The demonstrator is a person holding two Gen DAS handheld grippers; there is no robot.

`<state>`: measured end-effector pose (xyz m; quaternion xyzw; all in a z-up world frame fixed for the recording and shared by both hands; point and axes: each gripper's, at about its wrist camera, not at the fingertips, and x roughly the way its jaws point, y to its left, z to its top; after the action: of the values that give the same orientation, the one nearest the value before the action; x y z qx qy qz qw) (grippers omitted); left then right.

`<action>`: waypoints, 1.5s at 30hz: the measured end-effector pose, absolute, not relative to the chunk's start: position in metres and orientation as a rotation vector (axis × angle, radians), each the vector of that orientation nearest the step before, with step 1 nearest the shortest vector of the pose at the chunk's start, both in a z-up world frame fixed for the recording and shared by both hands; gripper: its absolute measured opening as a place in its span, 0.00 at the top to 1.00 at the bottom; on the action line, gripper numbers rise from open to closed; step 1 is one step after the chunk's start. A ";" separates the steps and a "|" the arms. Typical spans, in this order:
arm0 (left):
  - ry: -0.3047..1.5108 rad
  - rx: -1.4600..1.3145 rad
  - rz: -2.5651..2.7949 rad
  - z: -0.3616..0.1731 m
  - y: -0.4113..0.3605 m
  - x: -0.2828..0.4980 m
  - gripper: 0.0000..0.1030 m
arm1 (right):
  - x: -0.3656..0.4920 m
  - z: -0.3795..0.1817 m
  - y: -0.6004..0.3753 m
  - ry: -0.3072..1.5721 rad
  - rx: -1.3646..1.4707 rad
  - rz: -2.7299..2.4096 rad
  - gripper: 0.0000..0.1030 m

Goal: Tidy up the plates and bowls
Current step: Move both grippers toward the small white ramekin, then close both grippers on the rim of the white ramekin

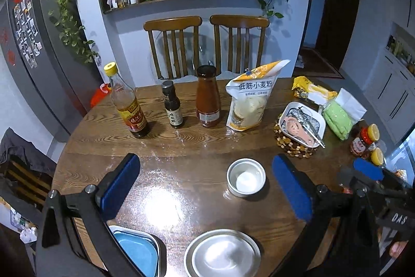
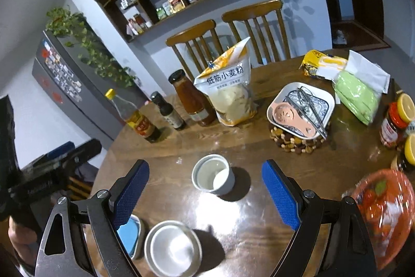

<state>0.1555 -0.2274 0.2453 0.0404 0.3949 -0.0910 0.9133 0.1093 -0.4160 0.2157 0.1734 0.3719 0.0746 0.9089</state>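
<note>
Here, I am holding both grippers over the round wooden table: left gripper and right gripper standing wide apart, gripping nothing. A white bowl on a plate is sitting at the near edge beside a blue dish; a small white cup is standing alone mid-table with bare wood around it.

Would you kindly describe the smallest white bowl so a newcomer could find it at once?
Start at the round wooden table and the row of bottles and a flour bag along its far side. Nearer than those, alone mid-table, stands the small white straight-sided ceramic bowl; unlike the wider white bowl, it has no plate beneath.
</note>
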 end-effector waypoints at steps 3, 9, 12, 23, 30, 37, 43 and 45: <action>0.851 0.102 -0.182 0.227 -0.230 0.167 0.01 | 0.130 0.204 -0.418 0.808 0.360 0.141 0.14; 0.965 0.130 -0.172 0.175 -0.240 0.196 0.01 | 0.161 0.171 -0.420 0.907 0.357 0.137 0.14; 1.014 0.133 -0.174 0.151 -0.246 0.208 0.01 | 0.177 0.152 -0.419 0.955 0.352 0.140 0.14; 1.146 0.141 -0.177 0.075 -0.267 0.236 0.06 | 0.220 0.069 -0.426 1.090 0.472 0.169 0.14; 1.171 0.135 -0.198 0.053 -0.272 0.244 0.16 | 0.229 0.050 -0.420 1.130 0.476 0.219 0.16; 1.201 0.126 -0.192 0.039 -0.271 0.249 0.41 | 0.233 0.034 -0.415 1.156 0.483 0.218 0.36; 1.208 0.108 -0.217 0.039 -0.274 0.251 0.58 | 0.231 0.032 -0.410 1.156 0.442 0.231 0.62; 1.209 0.111 -0.239 0.039 -0.279 0.250 0.67 | 0.230 0.033 -0.408 1.146 0.428 0.228 0.68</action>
<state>0.2504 -0.2792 0.0395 0.0523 0.5667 -0.1121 0.8146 0.2302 -0.4080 0.0330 0.2004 0.5366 0.1066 0.8127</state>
